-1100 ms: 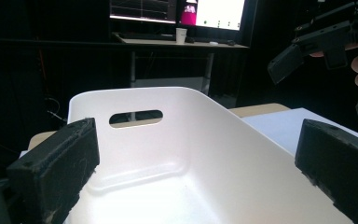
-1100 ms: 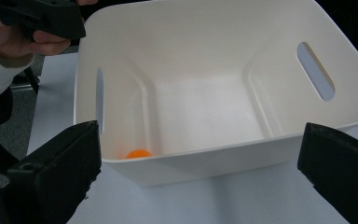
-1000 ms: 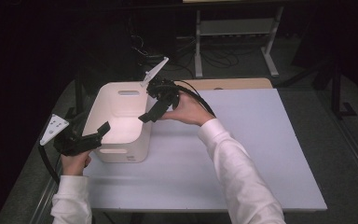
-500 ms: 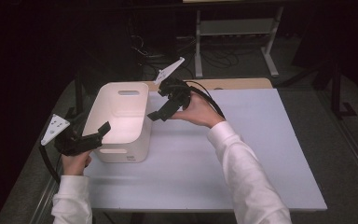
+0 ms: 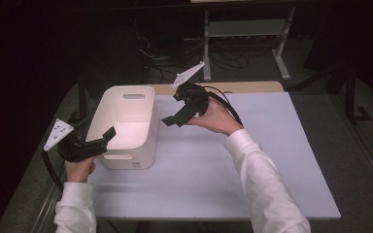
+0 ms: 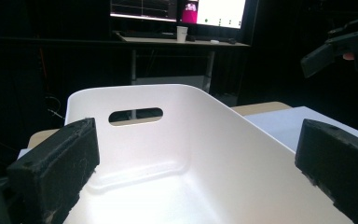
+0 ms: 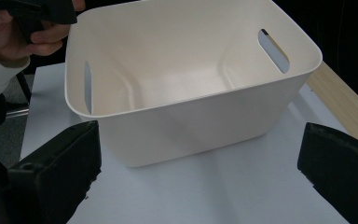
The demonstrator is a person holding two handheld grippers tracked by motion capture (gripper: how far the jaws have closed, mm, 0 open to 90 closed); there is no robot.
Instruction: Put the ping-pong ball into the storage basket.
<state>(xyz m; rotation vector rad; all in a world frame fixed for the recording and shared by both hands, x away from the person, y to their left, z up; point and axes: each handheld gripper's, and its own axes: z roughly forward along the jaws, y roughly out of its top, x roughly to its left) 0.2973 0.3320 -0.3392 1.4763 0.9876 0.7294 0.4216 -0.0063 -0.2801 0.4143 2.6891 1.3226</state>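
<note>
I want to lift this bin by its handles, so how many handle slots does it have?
2. One slot is cut in the white bin's far end wall, the other slot in the near end wall by the left gripper. No others show.

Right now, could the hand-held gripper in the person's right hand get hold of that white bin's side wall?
Probably yes. The right hand-held gripper hovers open just beside the white bin, pointing at its near wall, with only bare table between them.

The right tool (image 5: 173,120) has drawn back from the white bin (image 5: 126,127), jaws apart.
</note>
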